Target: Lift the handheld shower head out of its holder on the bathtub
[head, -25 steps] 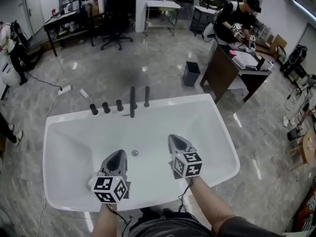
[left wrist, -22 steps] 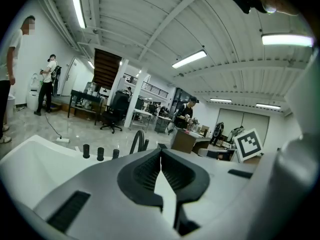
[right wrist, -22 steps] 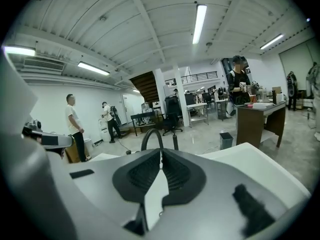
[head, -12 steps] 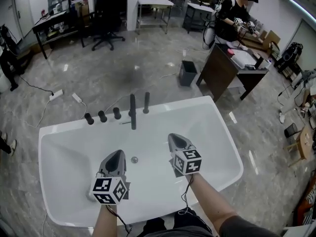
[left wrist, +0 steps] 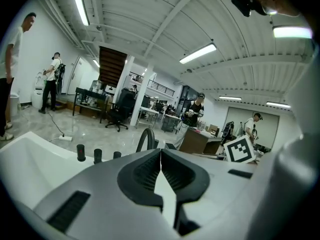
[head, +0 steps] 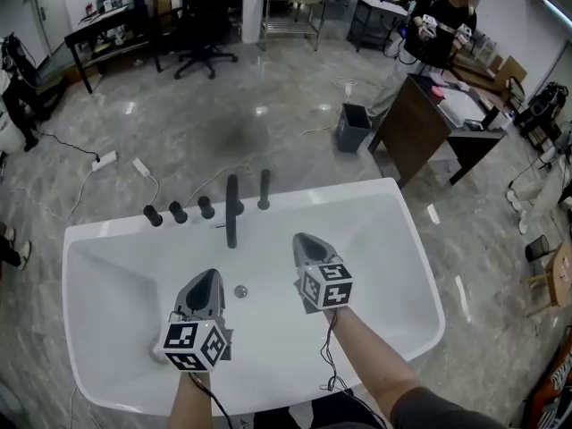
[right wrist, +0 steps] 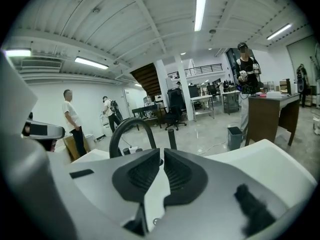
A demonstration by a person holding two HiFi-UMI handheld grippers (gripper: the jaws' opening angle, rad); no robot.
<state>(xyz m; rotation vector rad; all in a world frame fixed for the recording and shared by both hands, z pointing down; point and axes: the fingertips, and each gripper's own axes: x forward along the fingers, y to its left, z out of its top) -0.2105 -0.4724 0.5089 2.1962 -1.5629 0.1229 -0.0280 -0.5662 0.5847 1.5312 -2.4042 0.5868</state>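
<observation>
Head view, bathtub: white, fills the lower centre of the frame.
Head view, handheld shower head: dark rod on the tub's far rim, upper centre; long axis upright, tip pointing up; just right of the arched spout, with three knobs further left.
Head view, left tongs: lower left, over the basin, aimed at the far rim, well apart from the shower head.
Head view, right tongs: centre, over the basin, below the shower head in the frame, not touching it.
Left gripper view, left tongs: jaws pressed together, nothing between; spout and knobs beyond.
Right gripper view, right tongs: jaws closed to a thin slit, empty; shower head stands vertical just above the tips, right of the spout arch.
</observation>
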